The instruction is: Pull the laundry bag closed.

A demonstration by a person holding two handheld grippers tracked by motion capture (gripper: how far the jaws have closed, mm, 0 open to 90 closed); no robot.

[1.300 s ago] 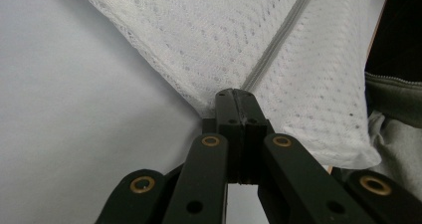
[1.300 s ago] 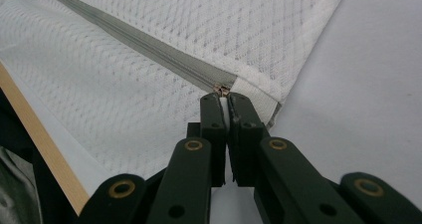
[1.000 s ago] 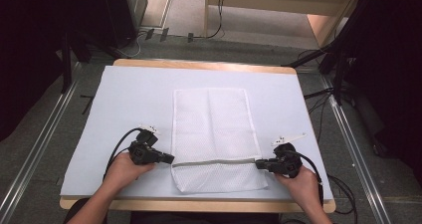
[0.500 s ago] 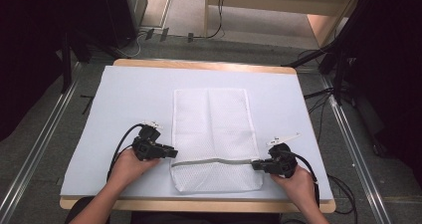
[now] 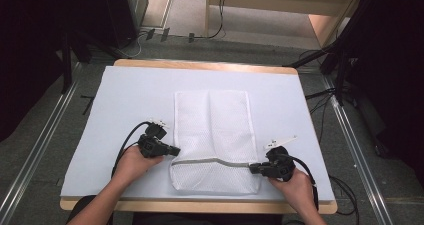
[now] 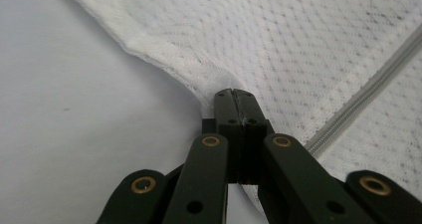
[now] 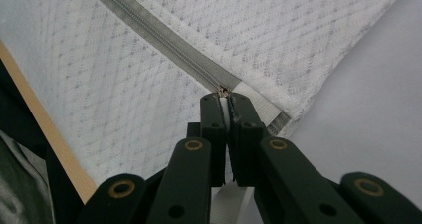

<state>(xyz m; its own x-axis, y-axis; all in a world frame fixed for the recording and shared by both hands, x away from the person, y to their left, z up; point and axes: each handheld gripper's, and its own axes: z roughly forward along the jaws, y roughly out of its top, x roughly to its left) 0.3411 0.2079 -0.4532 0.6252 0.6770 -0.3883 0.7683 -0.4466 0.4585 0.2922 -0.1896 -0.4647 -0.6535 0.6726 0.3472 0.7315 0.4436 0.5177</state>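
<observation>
Two claws are working one mesh bag [image 5: 212, 140] that lies flat on the table [image 5: 125, 100] between them: my left claw [image 6: 234, 95] is clamped shut on the bag's side hem just ahead of its tips, beside the near end of the zip [image 6: 363, 92]. My right claw [image 7: 225, 98] is pinched shut on the zip pull [image 7: 223, 90] at the far end. I judge the mesh light, limp and stretchy, so hem and pull are the firm holds.
</observation>
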